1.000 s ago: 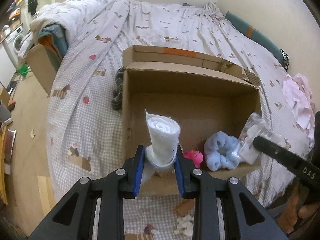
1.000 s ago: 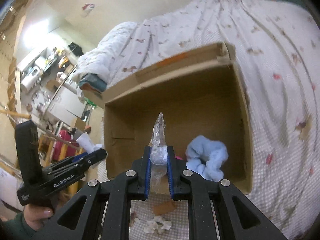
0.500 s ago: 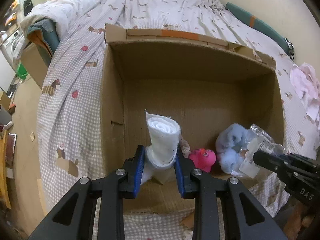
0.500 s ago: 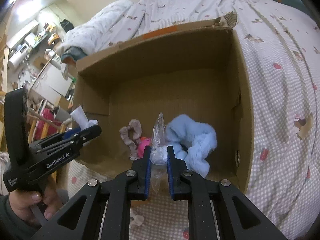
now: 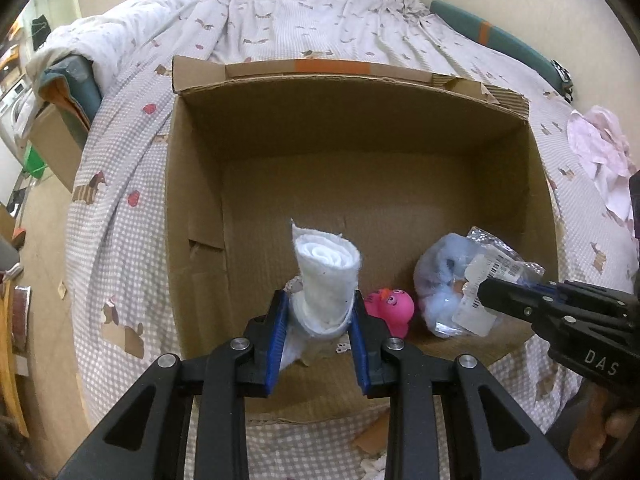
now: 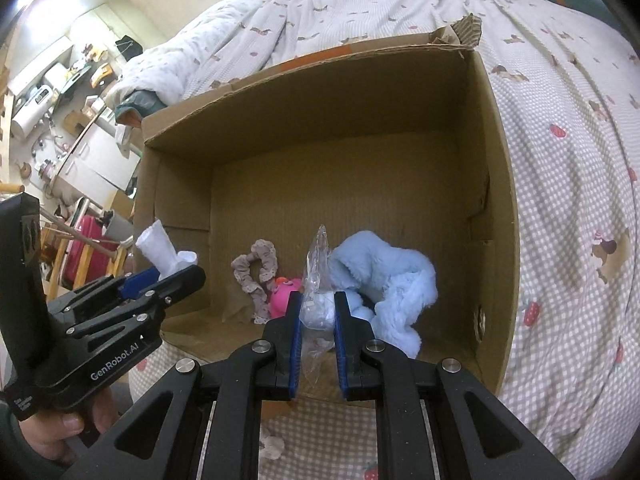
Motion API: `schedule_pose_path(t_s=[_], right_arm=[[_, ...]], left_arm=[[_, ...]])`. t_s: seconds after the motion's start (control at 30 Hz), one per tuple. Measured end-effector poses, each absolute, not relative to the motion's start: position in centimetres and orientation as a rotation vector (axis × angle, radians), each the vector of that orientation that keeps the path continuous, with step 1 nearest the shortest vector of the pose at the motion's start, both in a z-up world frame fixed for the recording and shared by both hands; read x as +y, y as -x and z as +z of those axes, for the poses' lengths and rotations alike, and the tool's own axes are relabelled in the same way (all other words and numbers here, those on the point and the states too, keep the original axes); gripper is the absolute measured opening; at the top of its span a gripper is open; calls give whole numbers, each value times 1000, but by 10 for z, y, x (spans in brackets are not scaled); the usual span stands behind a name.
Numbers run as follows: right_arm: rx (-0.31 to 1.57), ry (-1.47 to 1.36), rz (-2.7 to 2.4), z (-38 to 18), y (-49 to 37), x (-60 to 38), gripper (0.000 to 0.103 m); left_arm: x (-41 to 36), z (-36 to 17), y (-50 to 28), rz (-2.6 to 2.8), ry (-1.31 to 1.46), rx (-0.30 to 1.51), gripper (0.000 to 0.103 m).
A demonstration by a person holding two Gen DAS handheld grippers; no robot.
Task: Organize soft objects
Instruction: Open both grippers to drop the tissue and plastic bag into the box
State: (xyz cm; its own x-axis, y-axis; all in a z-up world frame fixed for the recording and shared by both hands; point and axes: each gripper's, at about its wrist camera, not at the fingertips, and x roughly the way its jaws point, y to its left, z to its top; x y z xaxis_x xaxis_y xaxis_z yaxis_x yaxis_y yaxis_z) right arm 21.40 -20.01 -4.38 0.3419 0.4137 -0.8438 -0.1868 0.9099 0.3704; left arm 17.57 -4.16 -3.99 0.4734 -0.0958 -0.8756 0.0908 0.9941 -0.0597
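A large open cardboard box (image 5: 192, 184) (image 6: 496, 184) lies on the bed. My left gripper (image 5: 319, 312) is shut on a rolled white cloth (image 5: 326, 268), held upright over the box's near left edge; it also shows in the right wrist view (image 6: 160, 248). My right gripper (image 6: 317, 314) is shut on a clear plastic bag with white filling (image 6: 318, 276), over the box's near right; the bag shows labelled in the left wrist view (image 5: 488, 280). Inside the box lie a fluffy blue item (image 6: 392, 280), a pink toy (image 5: 390, 306) and a beige scrunchie (image 6: 256, 276).
The bed (image 5: 120, 208) has a checked cover with small prints. Pink clothing (image 5: 600, 152) lies at the right. White scraps (image 6: 272, 446) lie in front of the box. A second cardboard box (image 5: 56, 144) and furniture stand left of the bed.
Both grippers have moved forward and closer to the box, which now fills more of each view. Each still holds its item.
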Motion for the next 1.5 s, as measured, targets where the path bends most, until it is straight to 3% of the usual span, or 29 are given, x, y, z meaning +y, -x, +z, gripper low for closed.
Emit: schedule_pose_path(t_s=[0.13,0.27,0.43,1.07,1.1,1.17,1.23,1.5], right_arm=[[1161,-221,392,-44,-214,-199,16],[1157,-217,389,-44,-214,-197,16],[1160,-216,390,-46,-215,-195,16],[1151,-244,400,-46,-217,-196,17],[1151,-253,398,-46,-217,-197,19],[1141,-270,394,-44,-217,-201,36],[1122,-275,372,-41,-217,-205,88],[1106,-311,336,-38,-214,-214,88]], left_arm=[[-41,-41,-178,-113,9,1081,28],[-39,-41,-178,-105,22,1088,50],[-38,-36,-178,-86,22,1068,64],[-35,-25,-175,-96,59,1039,66],[-36,-25,-175,-95,58,1037,66],[-36,-23,-175,-86,56,1032,66],[-35,-22,-174,-85,64,1029,66],[-30,-15,-167,-73,72,1017,66]])
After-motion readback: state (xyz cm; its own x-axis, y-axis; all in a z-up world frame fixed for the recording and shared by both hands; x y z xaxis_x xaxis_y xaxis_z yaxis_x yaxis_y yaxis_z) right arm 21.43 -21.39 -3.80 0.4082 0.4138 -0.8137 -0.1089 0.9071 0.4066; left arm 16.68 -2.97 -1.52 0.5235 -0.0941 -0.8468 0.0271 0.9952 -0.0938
